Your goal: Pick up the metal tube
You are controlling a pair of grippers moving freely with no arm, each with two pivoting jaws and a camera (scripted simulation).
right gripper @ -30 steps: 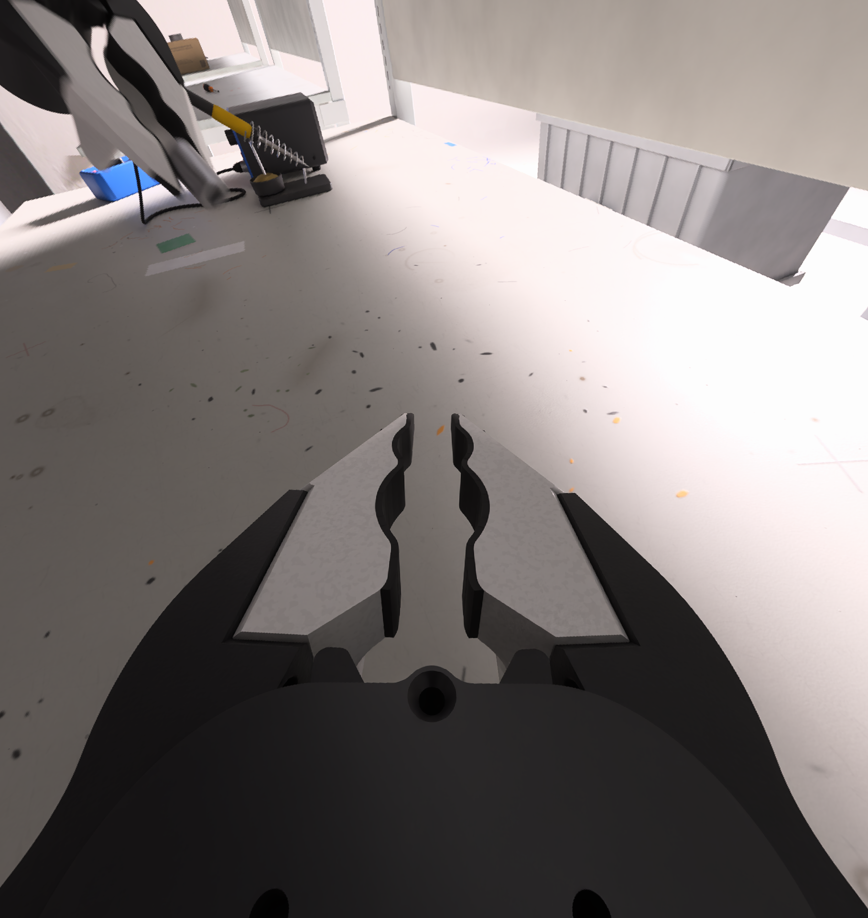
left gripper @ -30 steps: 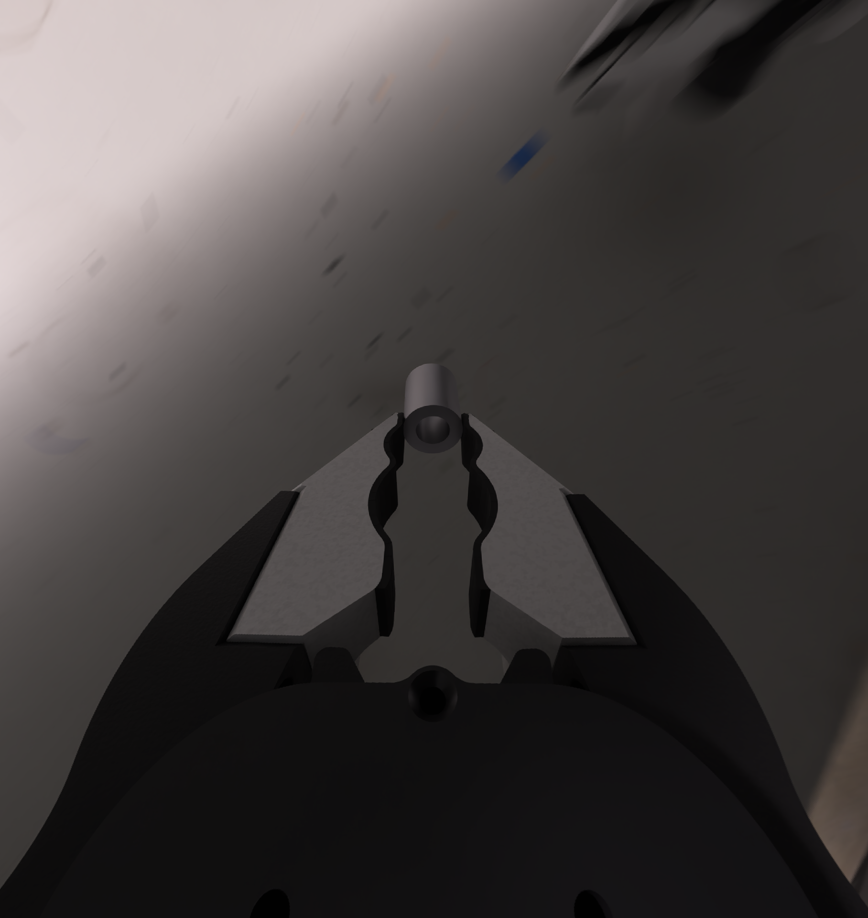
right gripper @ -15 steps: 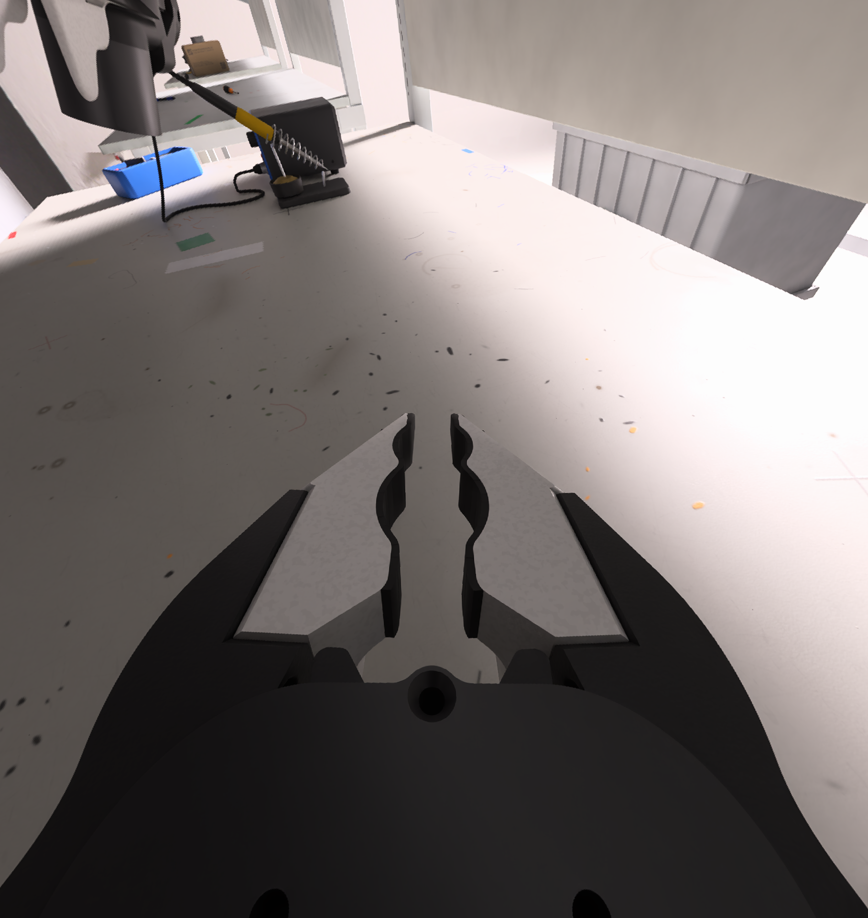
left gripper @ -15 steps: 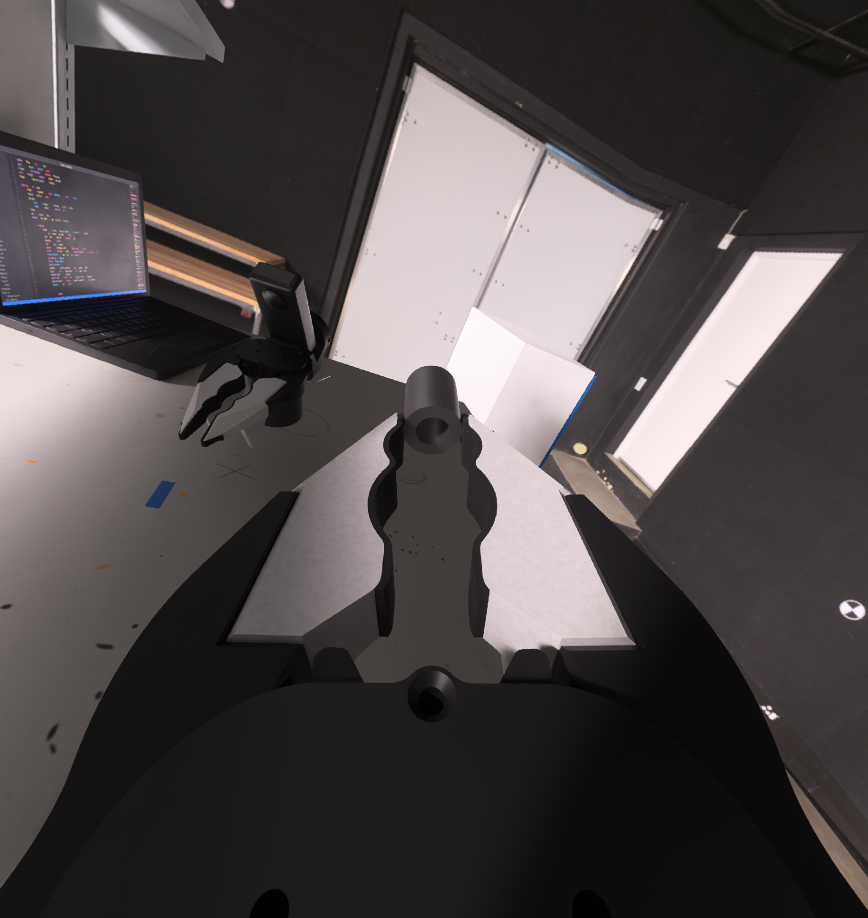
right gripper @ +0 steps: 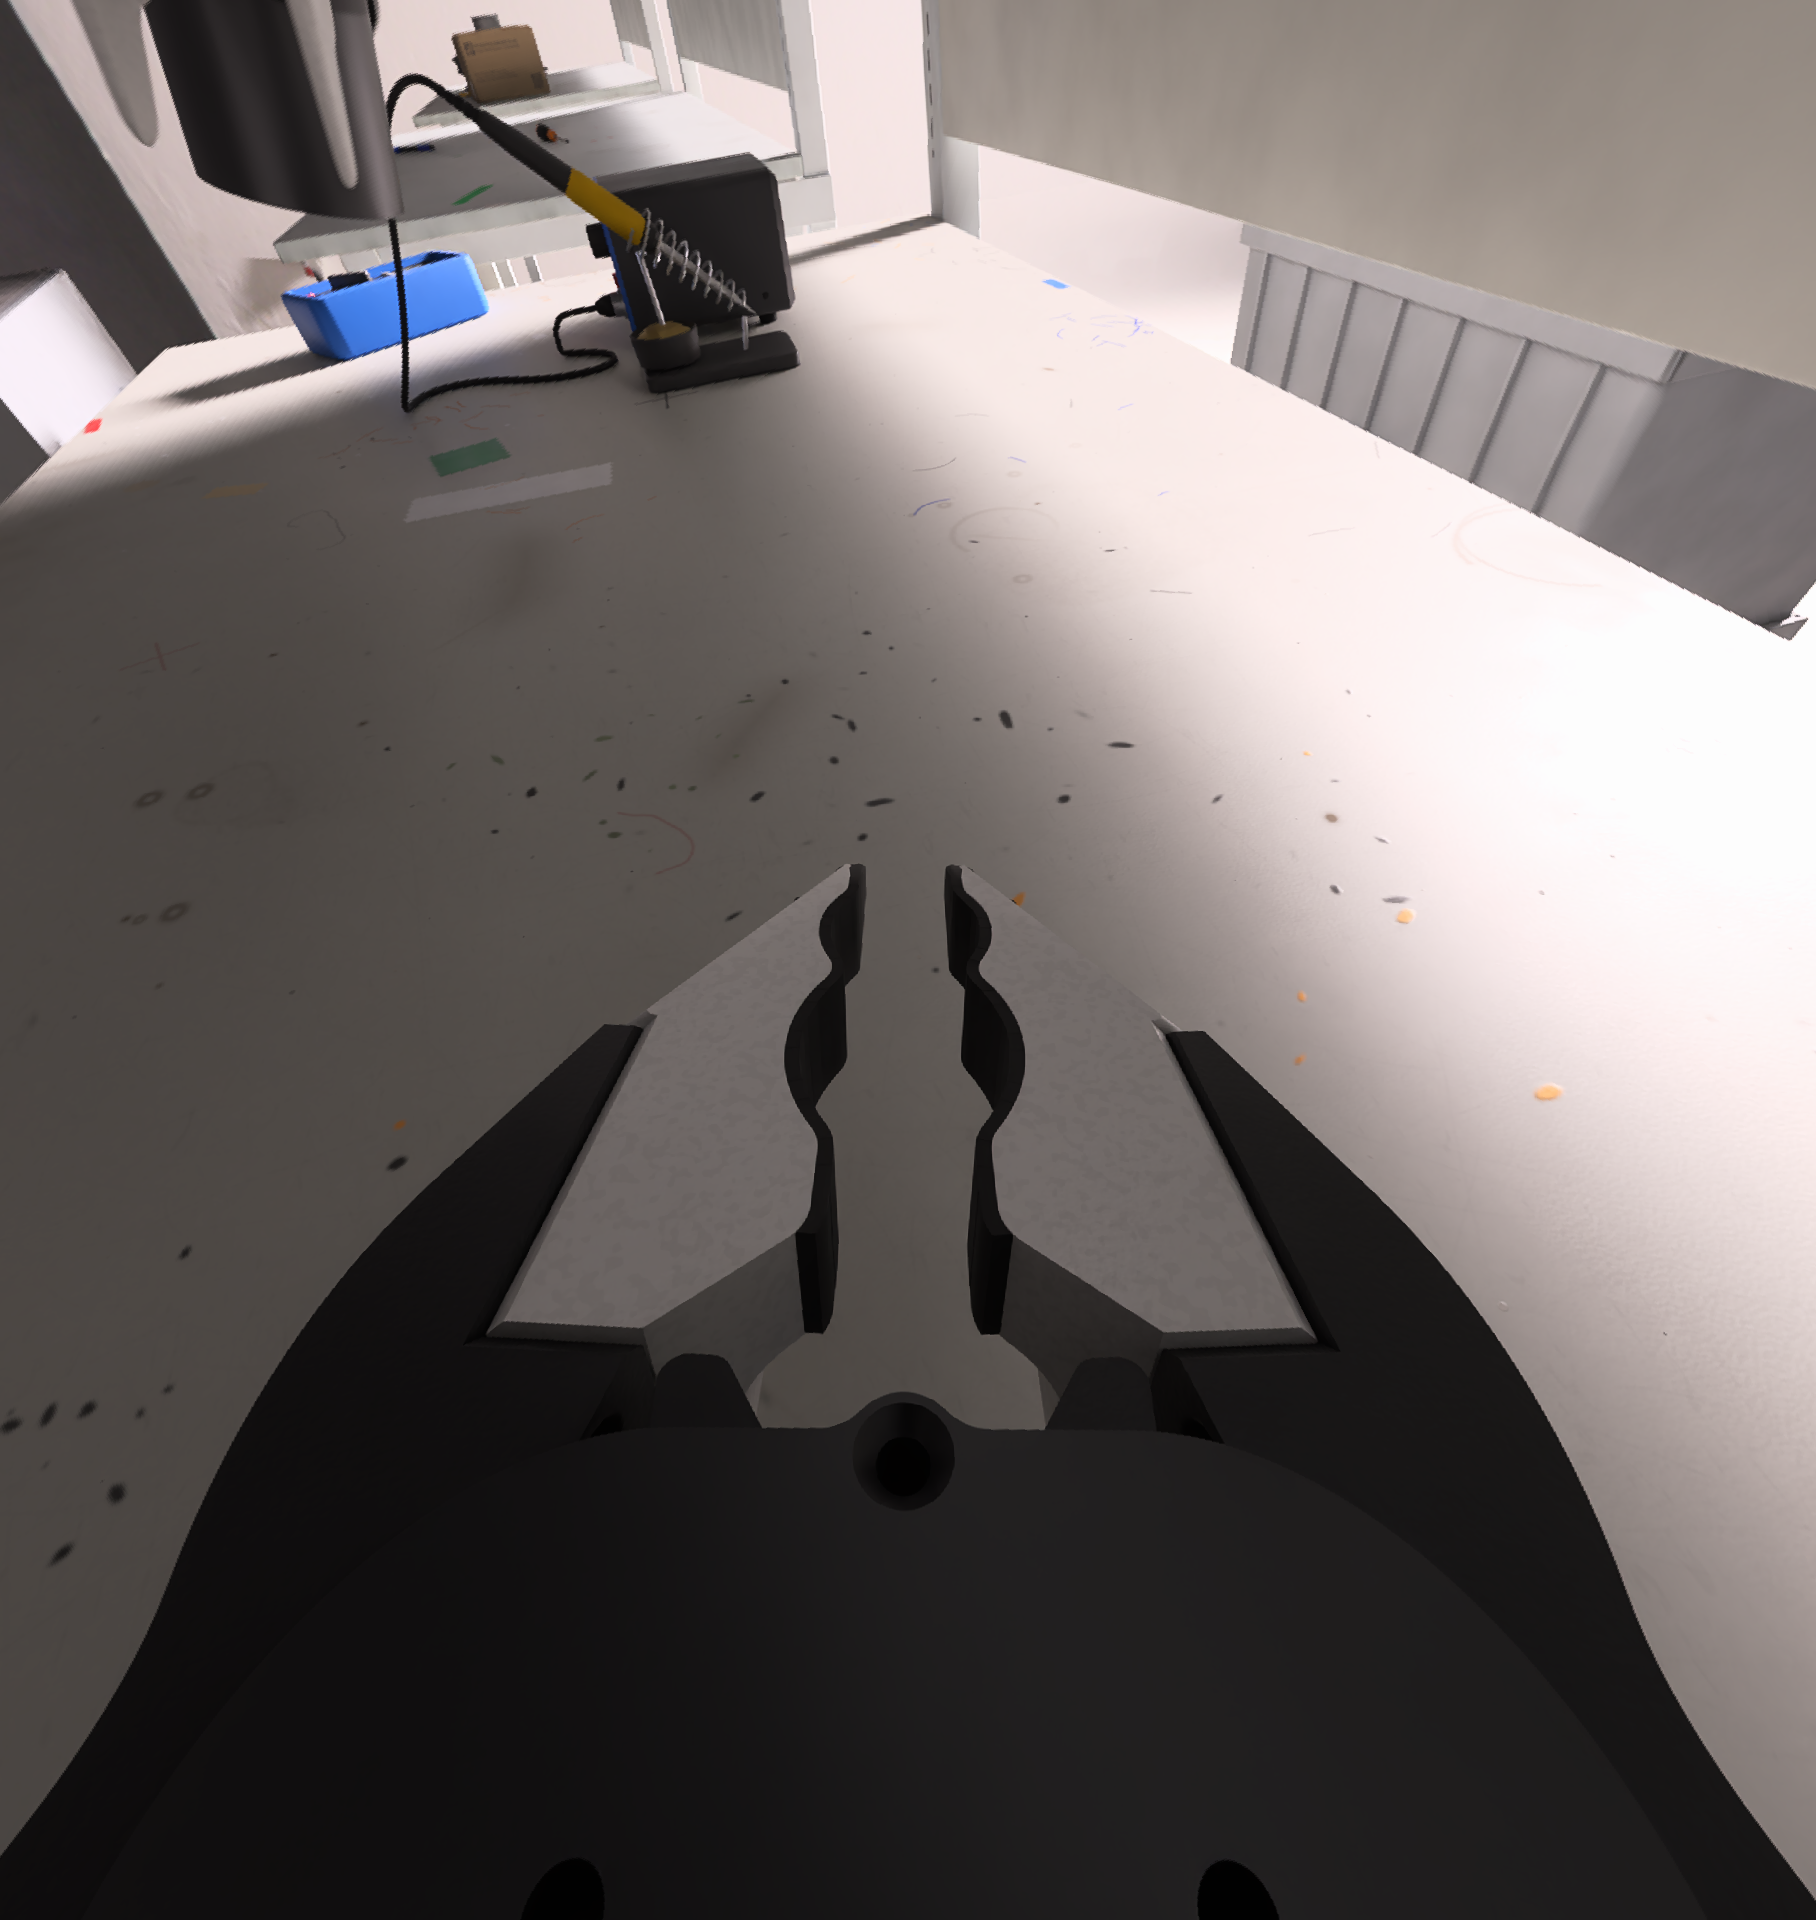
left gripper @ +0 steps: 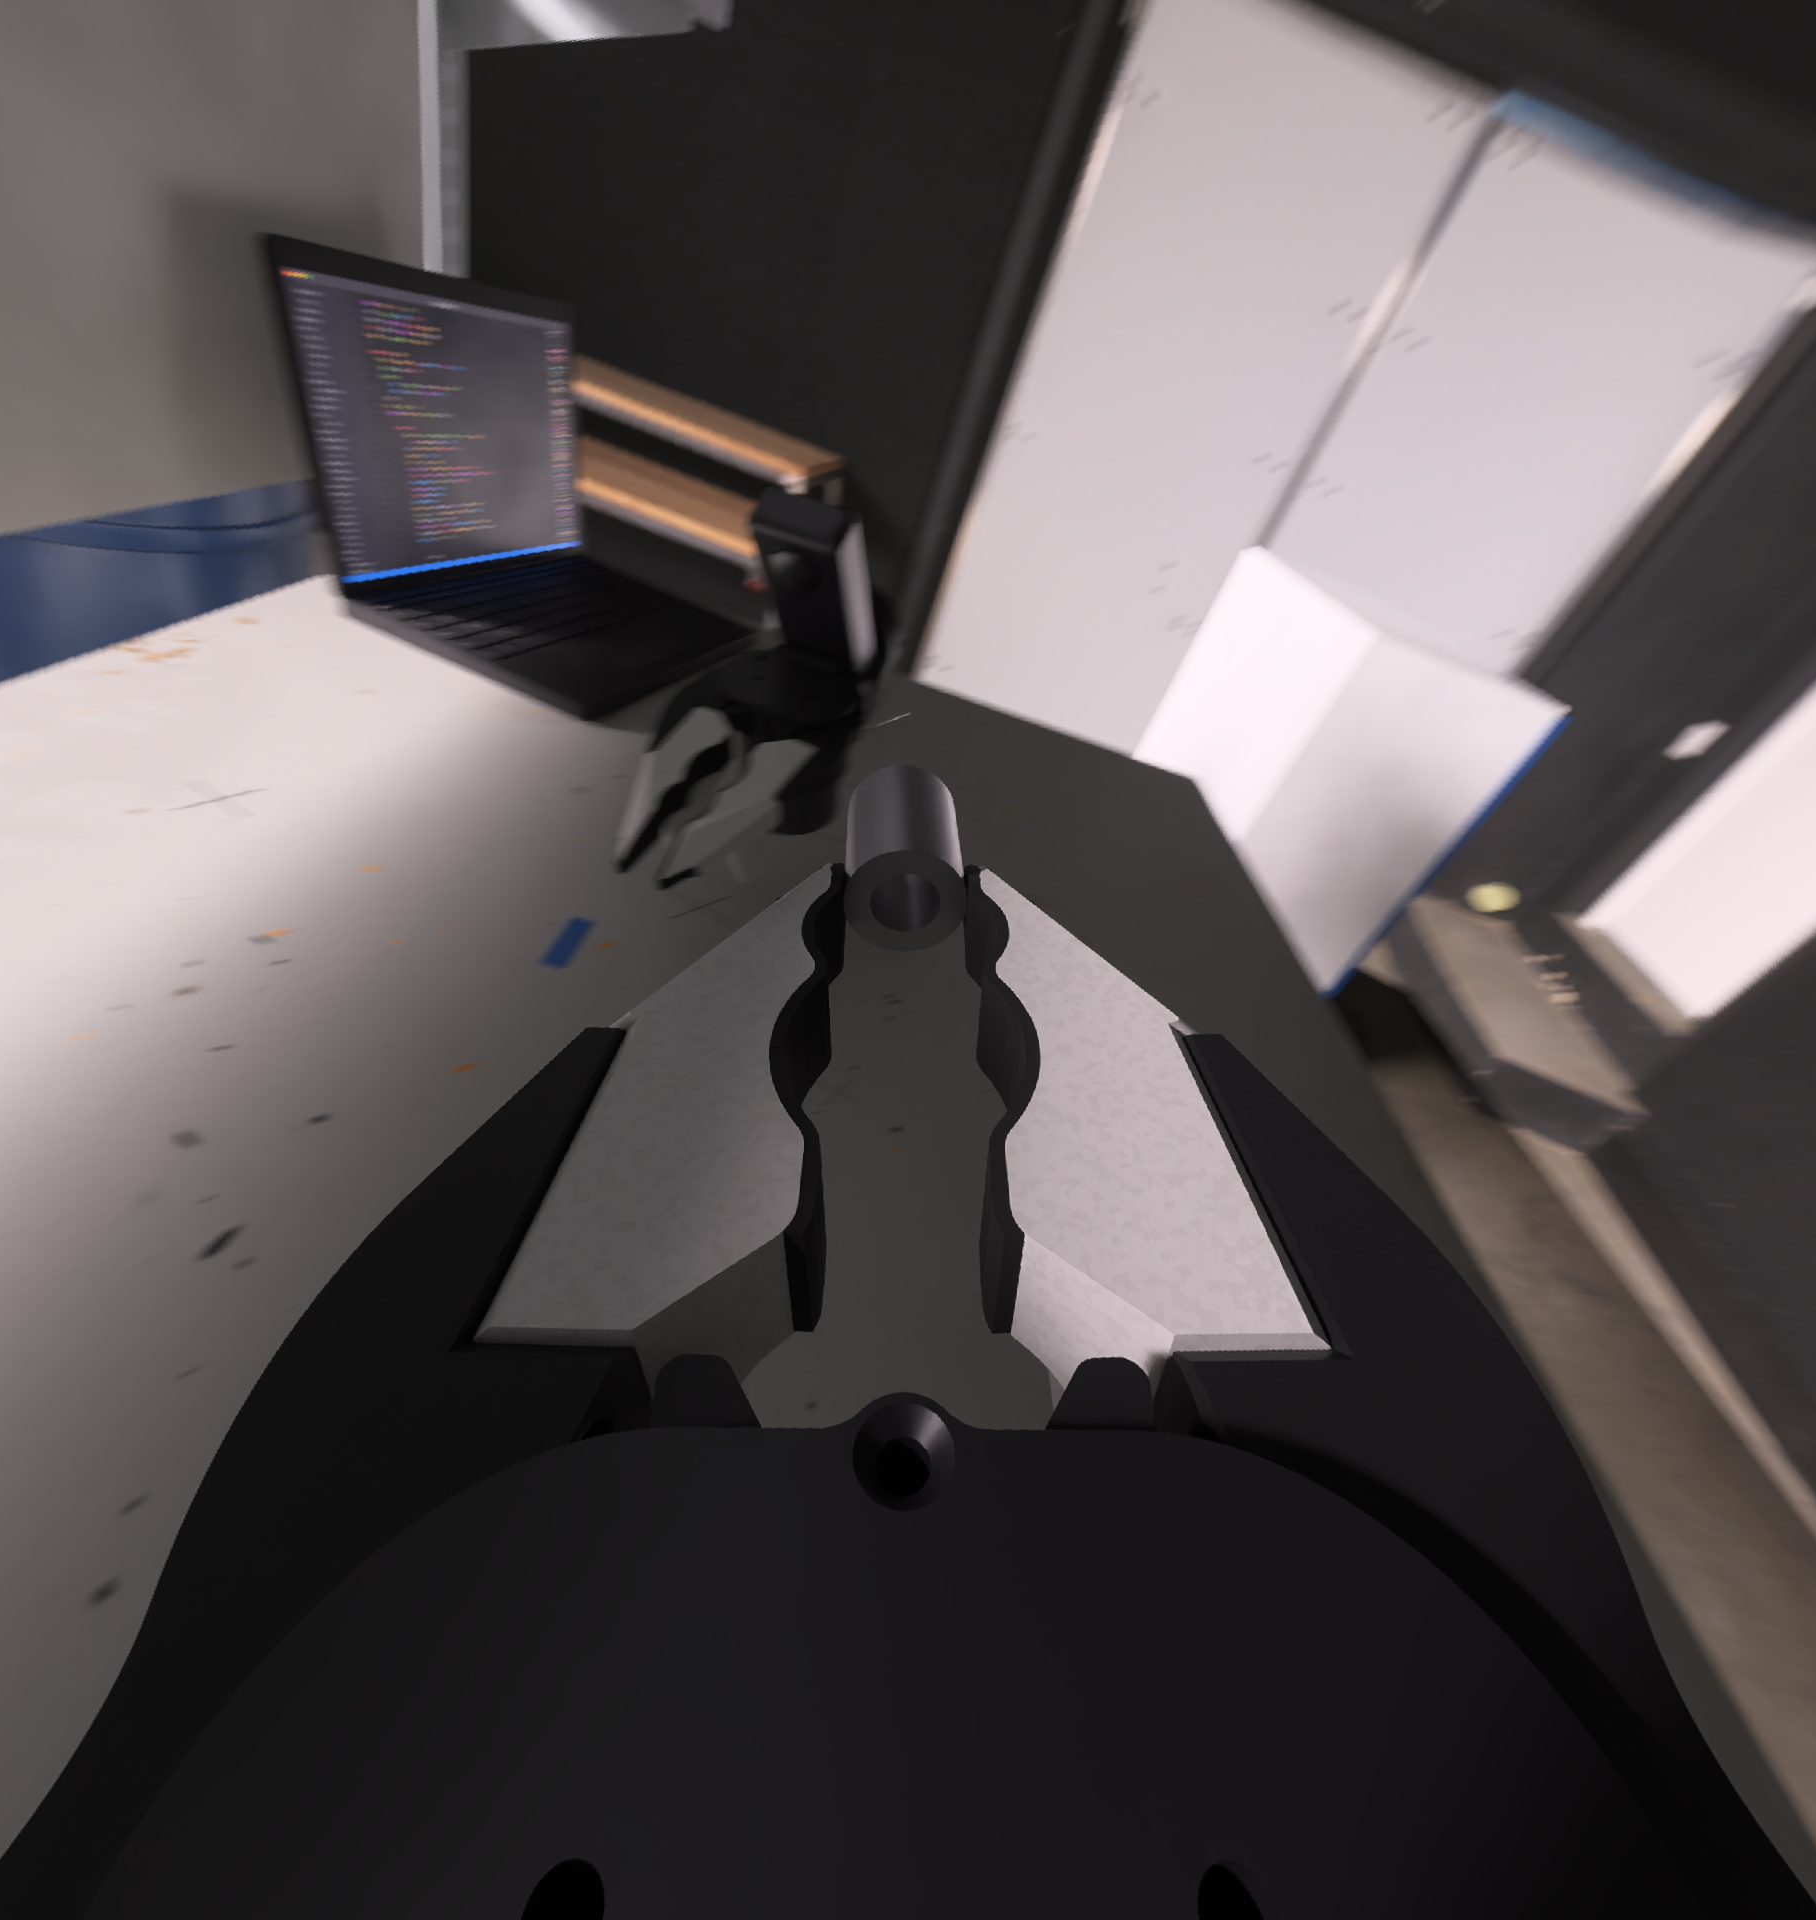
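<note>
Above the workbench: my left claw (left gripper: 904, 883) is gripping the metal tube (left gripper: 904, 868) at its fingertips, lifted clear of the table (left gripper: 208, 935).

The tube's open end is facing back at me between the tips, its body pointing away. My right claw (right gripper: 904, 883) is hovering over the speckled tabletop with its jaws slightly parted, holding nothing. A laptop (left gripper: 447, 468) is glowing at the table's far side; a soldering station (right gripper: 706, 270) and a blue tray (right gripper: 384, 301) are sitting well apart from my right claw.

Left gripper (left gripper: 904, 894) fingers (left gripper: 1080, 1049) clamp the metal tube (left gripper: 904, 868)
</note>
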